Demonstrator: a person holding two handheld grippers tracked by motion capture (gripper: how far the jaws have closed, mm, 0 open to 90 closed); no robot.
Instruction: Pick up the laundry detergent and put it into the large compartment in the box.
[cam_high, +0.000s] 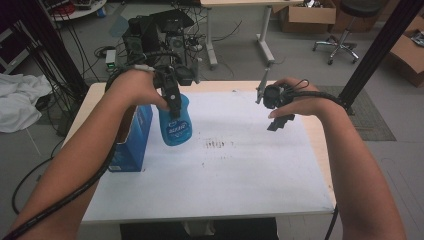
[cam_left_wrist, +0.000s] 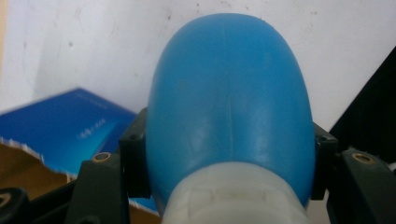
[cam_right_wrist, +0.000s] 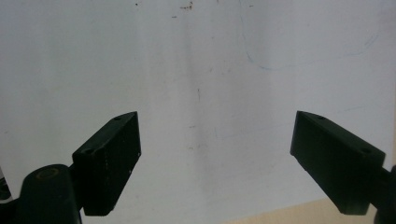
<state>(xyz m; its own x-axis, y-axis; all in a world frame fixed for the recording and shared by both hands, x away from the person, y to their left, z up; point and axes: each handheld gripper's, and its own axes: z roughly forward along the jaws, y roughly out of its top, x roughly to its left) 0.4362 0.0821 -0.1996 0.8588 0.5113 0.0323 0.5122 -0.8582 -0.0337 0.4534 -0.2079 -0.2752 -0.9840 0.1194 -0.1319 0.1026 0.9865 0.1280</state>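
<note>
A blue plastic bottle (cam_high: 176, 125) with a white label band hangs above the white sheet (cam_high: 235, 165), gripped near its top by my left gripper (cam_high: 172, 100). In the left gripper view the bottle's rounded blue body (cam_left_wrist: 229, 98) sits between the two black jaws, with its white cap end (cam_left_wrist: 236, 198) nearest the camera. My right gripper (cam_high: 280, 120) hovers over the right part of the sheet. Its jaws stand wide apart, and nothing lies between the black fingers (cam_right_wrist: 109, 158) except bare white sheet (cam_right_wrist: 210, 93).
A blue cardboard box (cam_high: 131, 140) with its top torn open stands at the table's left edge, right beside the bottle; its blue side (cam_left_wrist: 70, 128) appears below the bottle. Small dark marks (cam_high: 216, 145) dot the sheet's middle. Cables, desks and a chair fill the floor behind.
</note>
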